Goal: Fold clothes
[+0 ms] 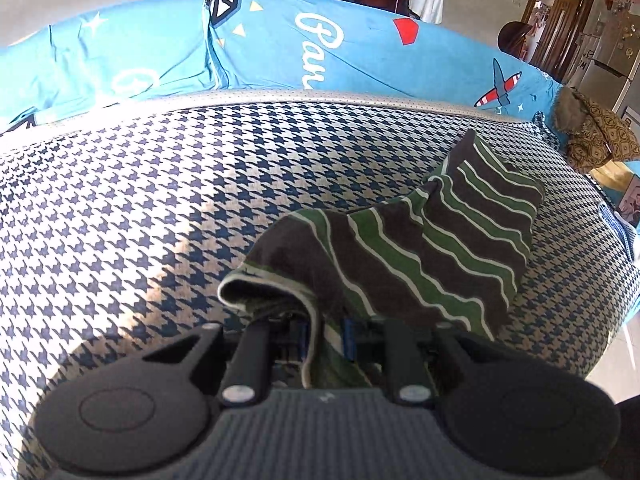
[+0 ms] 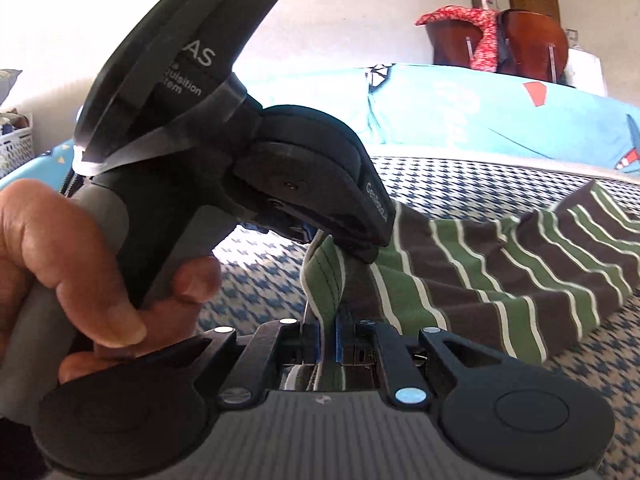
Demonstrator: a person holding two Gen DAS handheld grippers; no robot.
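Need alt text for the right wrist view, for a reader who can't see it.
The right gripper is shut on the edge of a brown, green and white striped garment that trails across a houndstooth surface. The left gripper, held by a hand, pinches the same edge just above it.

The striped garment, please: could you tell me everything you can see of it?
The striped garment is soft knit-looking cloth in wide brown and green bands split by thin white lines, with a pale hemmed edge. It lies rumpled and partly folded on the houndstooth cushion, its far end humped up. The near edge is lifted off the cushion: the left gripper and the right gripper are both shut on it, close together. What kind of garment it is cannot be told.
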